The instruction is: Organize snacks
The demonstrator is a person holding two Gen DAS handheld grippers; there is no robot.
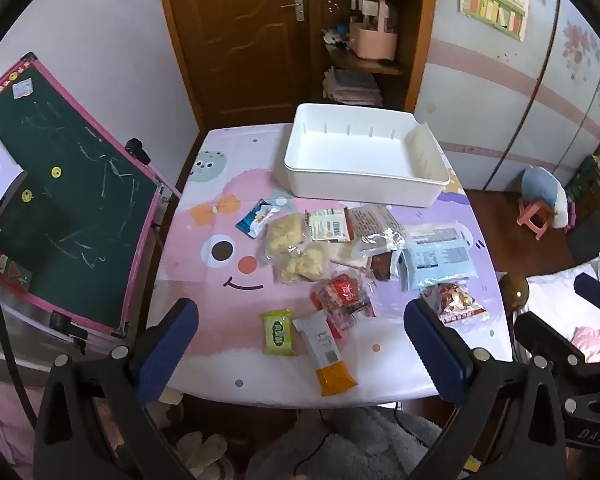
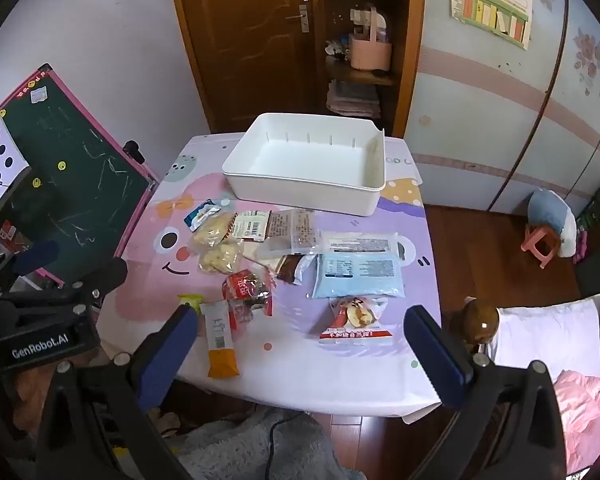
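Fingers spread wide on left gripper [image 1: 300, 344] and right gripper [image 2: 300, 344], empty above snacks [image 1: 340, 256] heaped at 12 o'clock; white bin [image 1: 364, 160] beyond, awaiting one packet pinched flat.

Desk [image 1: 220, 320], covered by a pink and lilac cartoon-print cloth. Far side: one rectangular white plastic bin [image 1: 366, 156], open top, nothing visible inside. Middle, a loose overlapping cluster: small blue-and-white sachet [image 1: 256, 218]; two clear bags of pale yellow pieces [image 1: 296, 252]; light blue flat packet [image 1: 436, 262]; red wrapped snacks [image 1: 340, 296]. Near edge: green square packet [image 1: 278, 332] just beside a white-and-orange bar wrapper [image 1: 327, 354]. Left tongs [image 1: 300, 354], blue-padded, spread wide above the near edge, holding nothing. Green chalkboard with pink frame [image 1: 68, 200] stands left of the desk.
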